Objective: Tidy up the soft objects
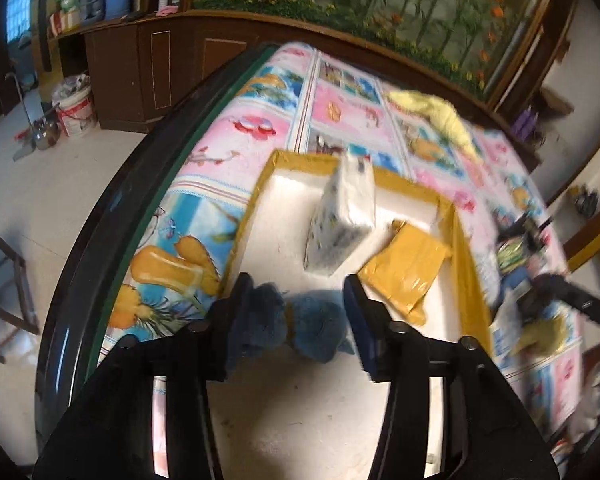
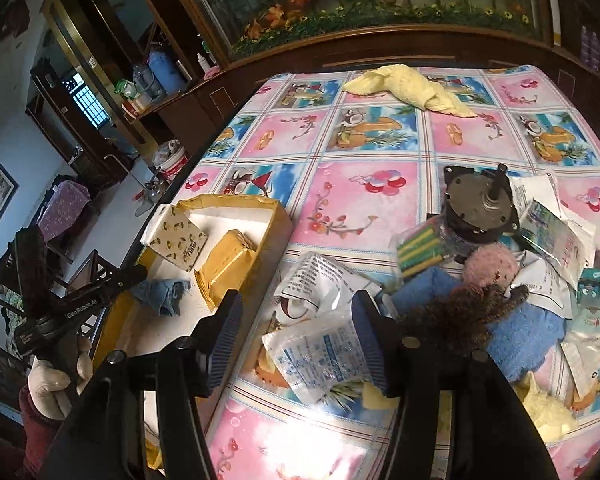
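A yellow-rimmed white tray [image 1: 466,256] holds a white tissue pack [image 1: 342,220], a yellow packet [image 1: 404,270] and a blue cloth [image 1: 300,326]. My left gripper [image 1: 296,312] is open with the blue cloth lying between its fingers, above the tray floor. In the right wrist view the tray [image 2: 278,222], tissue pack [image 2: 178,240], yellow packet [image 2: 226,266] and blue cloth [image 2: 162,290] lie left, with the left gripper [image 2: 132,276] beside the cloth. My right gripper [image 2: 296,340] is open over a plastic sachet [image 2: 320,360]. A yellow towel [image 2: 410,88] lies far back.
A pile at the right holds a blue towel [image 2: 524,332], a pink pompom [image 2: 490,266], a brown fuzzy item [image 2: 456,312], a metal motor [image 2: 478,204] and several sachets. The table [image 2: 340,184] has a patterned cloth; its left edge drops to the floor. A cabinet stands behind.
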The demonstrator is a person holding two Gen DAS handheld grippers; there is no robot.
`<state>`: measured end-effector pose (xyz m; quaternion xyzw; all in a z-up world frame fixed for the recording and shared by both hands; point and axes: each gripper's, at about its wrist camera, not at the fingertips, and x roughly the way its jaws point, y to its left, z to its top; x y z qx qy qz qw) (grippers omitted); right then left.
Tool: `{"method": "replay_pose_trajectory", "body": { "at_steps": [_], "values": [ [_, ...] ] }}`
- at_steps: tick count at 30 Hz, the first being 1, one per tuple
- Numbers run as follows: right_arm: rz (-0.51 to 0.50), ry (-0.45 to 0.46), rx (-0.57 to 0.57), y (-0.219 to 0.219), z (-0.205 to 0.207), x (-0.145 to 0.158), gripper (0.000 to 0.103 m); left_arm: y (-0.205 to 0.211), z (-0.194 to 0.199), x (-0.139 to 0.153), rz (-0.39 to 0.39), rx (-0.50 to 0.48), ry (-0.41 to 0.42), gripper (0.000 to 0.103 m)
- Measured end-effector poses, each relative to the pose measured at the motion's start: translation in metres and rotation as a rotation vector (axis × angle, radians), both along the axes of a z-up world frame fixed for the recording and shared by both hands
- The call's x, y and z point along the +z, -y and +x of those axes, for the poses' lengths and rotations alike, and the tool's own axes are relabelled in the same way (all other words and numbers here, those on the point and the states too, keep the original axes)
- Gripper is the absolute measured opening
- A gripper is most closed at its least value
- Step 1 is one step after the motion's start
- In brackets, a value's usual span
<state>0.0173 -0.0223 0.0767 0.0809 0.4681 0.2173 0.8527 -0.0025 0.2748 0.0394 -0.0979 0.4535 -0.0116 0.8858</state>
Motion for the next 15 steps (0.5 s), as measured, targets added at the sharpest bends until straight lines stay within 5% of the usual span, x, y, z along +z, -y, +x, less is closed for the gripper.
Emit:
{"method": "replay_pose_trajectory", "body": {
  "at_steps": [4,6,7,12,15],
  "values": [
    [0.009,0.003,-0.022,0.020,-0.011,0.000,0.056,0.029,0.010,-0.024,0.178,-0.068,-0.066,0.057],
    [0.008,0.016,-0.035,0.034,-0.017,0.004,0.056,0.030,0.002,-0.016,0.163,-0.080,-0.014,0.012],
    [0.004,0.027,-0.044,0.040,-0.020,0.006,0.056,0.028,-0.003,-0.010,0.135,-0.082,-0.003,0.007],
    [-0.016,0.072,-0.111,0.082,-0.033,0.009,0.057,0.026,-0.045,0.026,-0.054,-0.132,0.101,0.007],
    [-0.006,0.055,-0.137,0.098,-0.034,0.001,0.057,0.045,-0.068,0.047,-0.063,-0.186,0.163,0.007]
  ]
}}
